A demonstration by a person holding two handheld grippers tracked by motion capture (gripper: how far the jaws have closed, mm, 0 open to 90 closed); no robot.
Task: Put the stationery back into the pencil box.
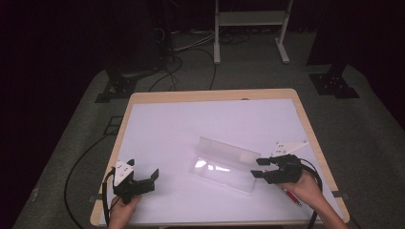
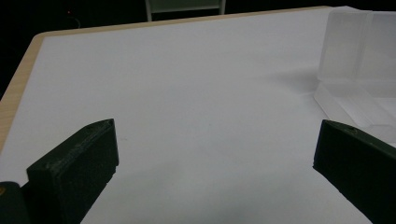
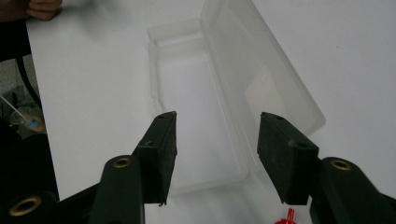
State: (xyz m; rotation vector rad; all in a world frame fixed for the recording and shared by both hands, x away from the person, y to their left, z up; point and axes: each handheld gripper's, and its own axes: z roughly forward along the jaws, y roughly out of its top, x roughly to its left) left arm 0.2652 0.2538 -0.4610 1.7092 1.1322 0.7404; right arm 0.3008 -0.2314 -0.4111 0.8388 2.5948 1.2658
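I have the clear plastic case [image 1: 224, 164] lying open near the middle of the desk [image 1: 167, 129], its lid standing up along the far side and its shallow tray facing me, with nothing visible inside. My right hand-held gripper [image 1: 256, 167] sits just beside the case's right end, jaws apart with nothing between them; in the right gripper view the jaws frame the near end of the tray [image 3: 201, 140] without touching it. My left hand-held gripper [image 1: 154, 175] rests well apart from the case on the left of the desk, its jaws spread wide over bare white surface, with the case at the right edge of its view [image 2: 359, 51].

I judge the opening of the case is done and the filling comes next. A red pen [image 1: 292, 196] lies on the desk just under my right hand [image 1: 305, 188], and a bit of red shows between the right jaws at the bottom of the right gripper view [image 3: 287, 218]. The next move, as I read it, calls for turning the right gripper back and down onto that pen, closing on its barrel, then carrying it into the tray.

The upright lid is the thing to mind: it could be knocked shut. The trailing cable [image 1: 317, 181] lies close to the pen too.
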